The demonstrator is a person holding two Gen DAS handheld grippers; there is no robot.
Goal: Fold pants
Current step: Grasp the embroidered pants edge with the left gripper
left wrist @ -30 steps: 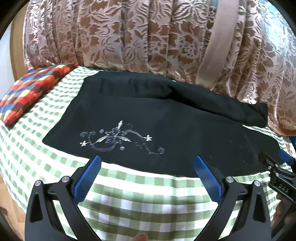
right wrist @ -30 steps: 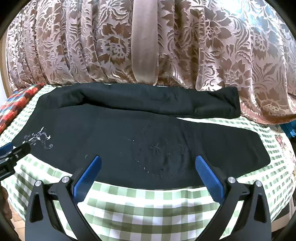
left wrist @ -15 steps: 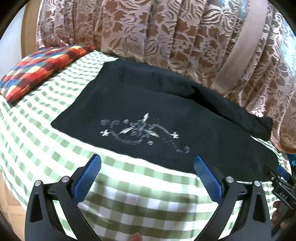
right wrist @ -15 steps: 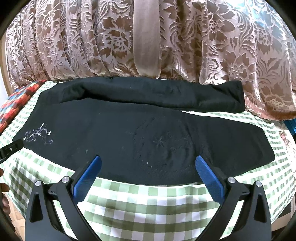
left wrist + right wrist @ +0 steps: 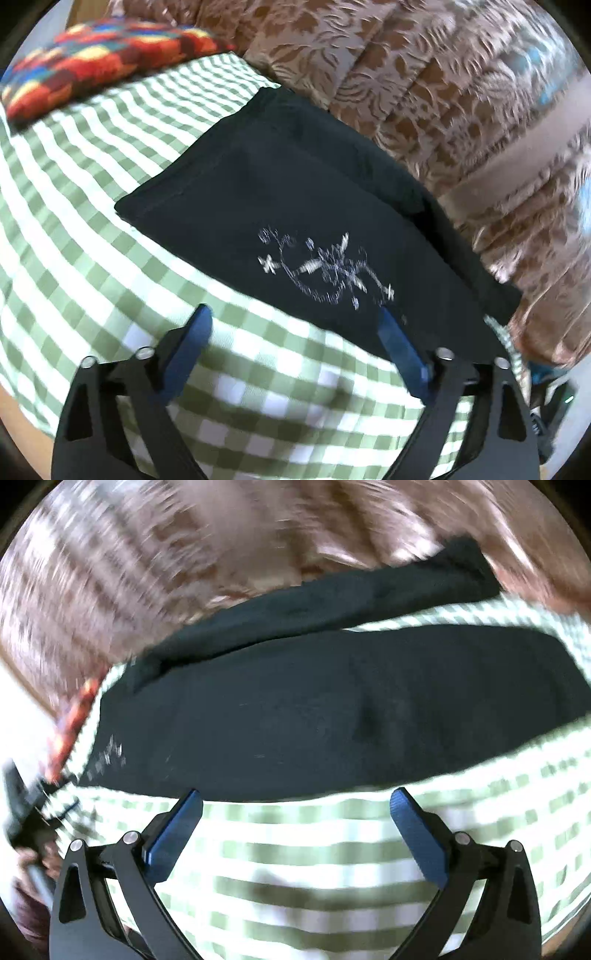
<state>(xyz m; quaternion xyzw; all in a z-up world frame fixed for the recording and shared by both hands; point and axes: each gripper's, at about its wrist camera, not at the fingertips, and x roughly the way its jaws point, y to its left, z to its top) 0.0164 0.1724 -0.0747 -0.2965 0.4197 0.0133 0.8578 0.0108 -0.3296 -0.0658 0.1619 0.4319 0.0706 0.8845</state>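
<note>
At far left a red patchwork cushion (image 5: 99,55) lies on the green-checked cloth (image 5: 74,229) over the tabletop. Next, the black pants (image 5: 295,206) lie spread flat on that cloth, their silver embroidery (image 5: 325,269) just ahead of the left tool (image 5: 295,339), which is released and empty, its right fingertip over the hem. The brown floral curtain (image 5: 461,96) hangs behind. The right tool (image 5: 295,812) is likewise spread, empty, near the pants' (image 5: 332,709) front edge
</note>
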